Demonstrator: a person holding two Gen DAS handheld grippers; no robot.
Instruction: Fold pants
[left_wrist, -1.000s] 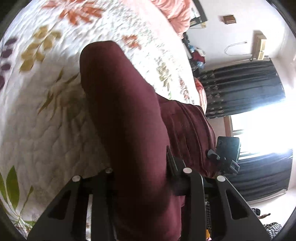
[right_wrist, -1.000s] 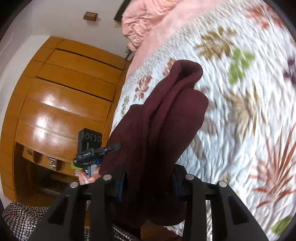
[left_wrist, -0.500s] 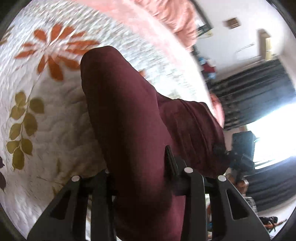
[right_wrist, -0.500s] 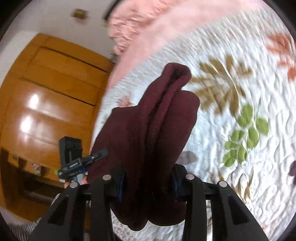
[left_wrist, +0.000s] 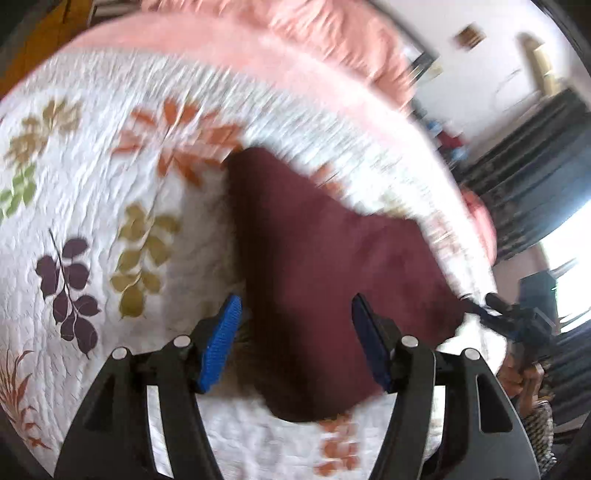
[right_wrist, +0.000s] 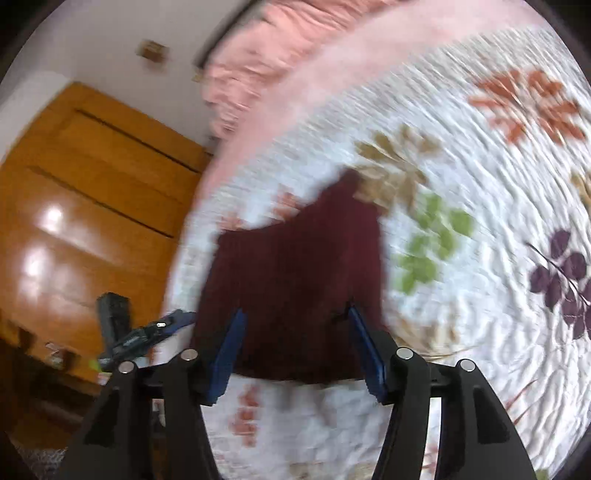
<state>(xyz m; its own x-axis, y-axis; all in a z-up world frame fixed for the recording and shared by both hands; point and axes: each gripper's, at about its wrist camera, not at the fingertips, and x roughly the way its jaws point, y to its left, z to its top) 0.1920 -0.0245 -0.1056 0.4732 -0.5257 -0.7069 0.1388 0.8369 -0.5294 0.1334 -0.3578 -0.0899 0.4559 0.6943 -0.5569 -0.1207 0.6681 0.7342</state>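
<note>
Both grippers have their jaws spread wide with nothing in them; biggest thing first, the bed (left_wrist: 92, 155) with its white leaf-print quilt fills both views; the maroon pants (left_wrist: 314, 258) lie on it as a folded bundle, right ahead of the left gripper (left_wrist: 295, 343) and the right gripper (right_wrist: 293, 345); frames are blurry so I can't make out seams; my guess is they're soft, light and floppy, not slippery; I'd pinch a thick folded edge or a corner through all layers, otherwise the top layer slides off.
</note>
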